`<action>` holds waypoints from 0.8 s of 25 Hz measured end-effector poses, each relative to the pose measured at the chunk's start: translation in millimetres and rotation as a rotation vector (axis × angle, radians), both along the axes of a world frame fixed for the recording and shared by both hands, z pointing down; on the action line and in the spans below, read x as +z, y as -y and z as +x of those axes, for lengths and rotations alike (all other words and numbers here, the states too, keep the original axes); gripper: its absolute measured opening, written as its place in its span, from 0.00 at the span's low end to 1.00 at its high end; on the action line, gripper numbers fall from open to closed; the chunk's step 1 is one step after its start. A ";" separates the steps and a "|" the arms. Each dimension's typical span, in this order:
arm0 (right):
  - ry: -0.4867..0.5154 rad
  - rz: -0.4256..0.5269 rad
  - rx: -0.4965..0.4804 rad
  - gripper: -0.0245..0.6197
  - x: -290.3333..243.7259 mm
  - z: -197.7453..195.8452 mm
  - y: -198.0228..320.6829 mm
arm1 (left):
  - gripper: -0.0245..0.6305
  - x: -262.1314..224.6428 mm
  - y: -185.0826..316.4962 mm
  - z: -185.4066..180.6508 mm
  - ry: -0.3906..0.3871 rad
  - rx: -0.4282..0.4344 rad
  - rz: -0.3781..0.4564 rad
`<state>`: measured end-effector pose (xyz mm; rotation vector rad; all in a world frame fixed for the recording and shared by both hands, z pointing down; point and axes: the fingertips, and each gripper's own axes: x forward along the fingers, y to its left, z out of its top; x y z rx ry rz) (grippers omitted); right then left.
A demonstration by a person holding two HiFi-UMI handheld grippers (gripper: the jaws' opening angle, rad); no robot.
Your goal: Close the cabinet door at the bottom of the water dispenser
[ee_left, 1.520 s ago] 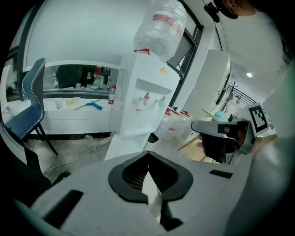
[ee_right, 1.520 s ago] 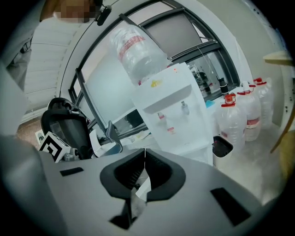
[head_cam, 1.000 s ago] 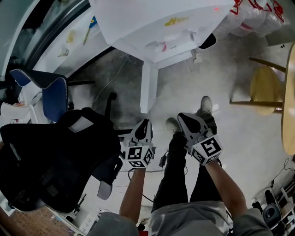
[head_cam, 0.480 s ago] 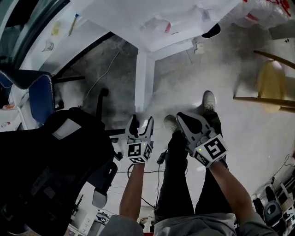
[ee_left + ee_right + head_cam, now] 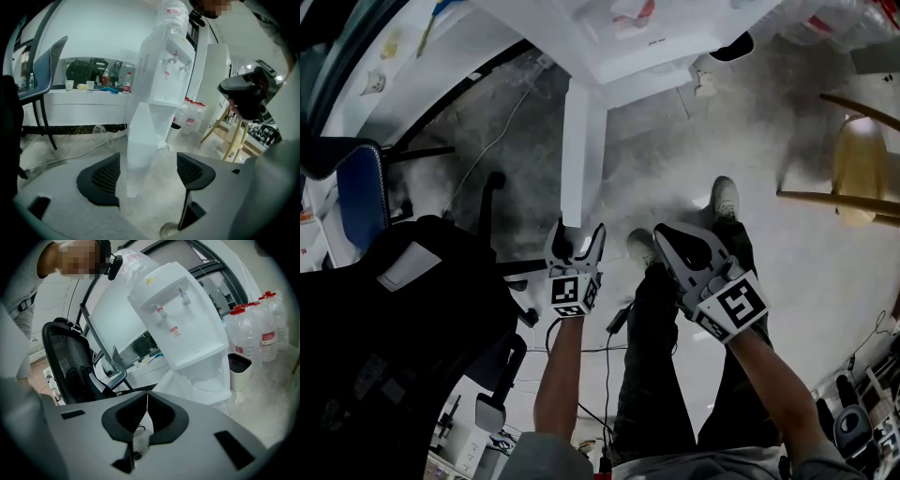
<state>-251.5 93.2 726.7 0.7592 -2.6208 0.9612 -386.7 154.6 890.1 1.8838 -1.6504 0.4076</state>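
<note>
The white water dispenser (image 5: pixel 619 37) (image 5: pixel 168 56) (image 5: pixel 180 319) stands ahead of me. Its bottom cabinet door (image 5: pixel 575 150) (image 5: pixel 140 140) hangs open and shows edge-on as a tall white slab. My left gripper (image 5: pixel 577 240) (image 5: pixel 146 176) is open; its jaws have just been opening, and the door's edge stands just beyond them, in line with the gap, with neither pad touching it. My right gripper (image 5: pixel 682 246) (image 5: pixel 146 399) is shut with nothing in it, off to the right of the door and over my legs.
A black office chair (image 5: pixel 394 319) (image 5: pixel 70 366) crowds the left side, with a blue chair (image 5: pixel 361 187) behind it. A wooden stool (image 5: pixel 862 169) stands at right. Large water bottles (image 5: pixel 262 333) and a small bin (image 5: pixel 239 364) sit beside the dispenser. Cables (image 5: pixel 609 328) lie on the floor.
The left gripper's jaws went from shut to wide open, and it drew closer to the foot of the open door. The right gripper stayed shut.
</note>
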 end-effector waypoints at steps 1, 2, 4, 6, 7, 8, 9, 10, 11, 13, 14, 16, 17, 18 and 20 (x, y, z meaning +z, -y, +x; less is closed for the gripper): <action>-0.001 0.000 -0.001 0.06 1.1 0.5 -0.7 | 0.59 0.3 1.6 1.6 0.004 0.012 0.007; -0.002 0.000 -0.002 0.06 1.8 1.0 -1.5 | 0.59 -1.1 4.3 3.2 0.010 0.026 0.022; -0.010 -0.006 -0.002 0.06 3.0 2.3 -3.0 | 0.59 -4.1 8.1 7.1 0.020 0.052 0.044; -0.009 0.000 0.007 0.06 3.1 3.9 -1.4 | 0.59 -4.5 9.6 9.7 0.025 0.062 0.047; -0.004 0.009 0.013 0.06 2.6 4.7 0.2 | 0.59 -4.3 9.8 10.1 0.026 0.060 0.045; 0.001 0.016 0.018 0.06 2.2 5.8 1.5 | 0.59 -4.3 9.9 10.4 0.025 0.057 0.044; 0.003 0.018 0.023 0.06 2.3 7.4 2.6 | 0.59 -4.2 9.9 11.3 0.023 0.056 0.043; 0.002 0.018 0.029 0.06 2.6 9.6 3.7 | 0.59 -4.2 9.9 13.0 0.022 0.058 0.041; 0.000 0.017 0.035 0.06 2.9 12.1 4.8 | 0.59 -4.1 9.7 15.5 0.021 0.063 0.037; -0.002 0.016 0.047 0.06 3.7 17.8 6.7 | 0.59 -4.0 8.5 22.3 0.026 0.081 0.025; -0.003 0.016 0.053 0.06 4.3 20.8 7.5 | 0.59 -3.8 8.1 26.5 0.031 0.094 0.029; -0.006 0.014 0.064 0.06 5.9 27.8 8.4 | 0.59 -3.8 8.3 37.2 0.034 0.120 0.040; -0.010 0.014 0.068 0.06 6.9 31.7 8.7 | 0.59 -3.6 8.3 43.4 0.031 0.130 0.041; -0.012 0.013 0.074 0.06 7.7 35.5 9.4 | 0.59 -3.1 8.3 49.4 0.029 0.140 0.040; -0.009 0.012 0.093 0.06 8.2 42.4 11.9 | 0.59 -2.5 9.4 60.6 0.025 0.155 0.037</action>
